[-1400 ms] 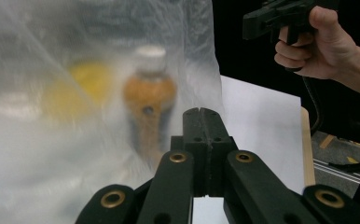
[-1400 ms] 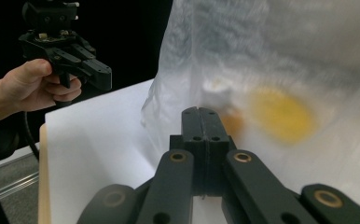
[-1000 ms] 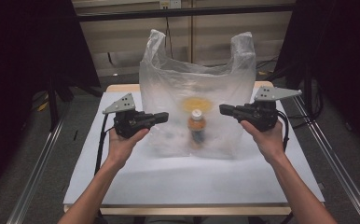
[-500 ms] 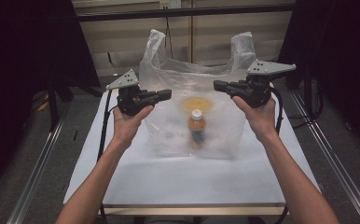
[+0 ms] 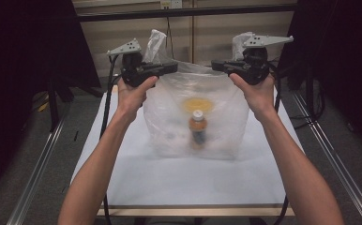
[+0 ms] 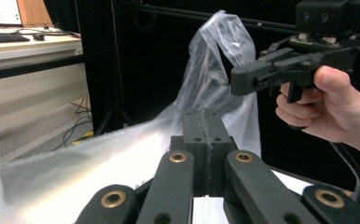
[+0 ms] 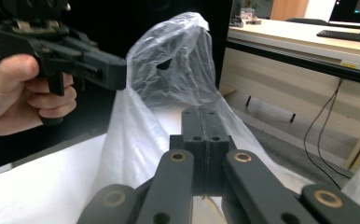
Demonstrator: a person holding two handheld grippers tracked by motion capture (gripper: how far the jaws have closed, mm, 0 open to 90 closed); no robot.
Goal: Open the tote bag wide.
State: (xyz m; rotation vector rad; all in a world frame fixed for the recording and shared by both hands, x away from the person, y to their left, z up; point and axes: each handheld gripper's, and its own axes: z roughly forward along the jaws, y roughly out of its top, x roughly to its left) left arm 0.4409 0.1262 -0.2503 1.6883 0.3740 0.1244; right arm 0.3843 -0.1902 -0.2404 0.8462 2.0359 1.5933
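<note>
Above table (image 5: 169, 183), closed grippers clear of bag (image 5: 216, 112)

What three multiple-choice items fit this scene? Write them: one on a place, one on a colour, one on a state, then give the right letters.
1. Where is the bottle?
A. inside the plastic bag
B. on the floor beside the table
C. in the person's hand

2. What colour is the bottle's cap?
A. red
B. white
C. black

3. How do the jaws of the left gripper stand?
A. wide apart around the bottle
B. pressed together on the bag's film
C. wide apart in free air

Answers:
1 A: the high view shows the bottle upright through the clear film, on the table.
2 B: the cap shows white above the dark bottle.
3 B: the left gripper view shows both jaws closed with film at their tip; the right gripper stands likewise.
</note>
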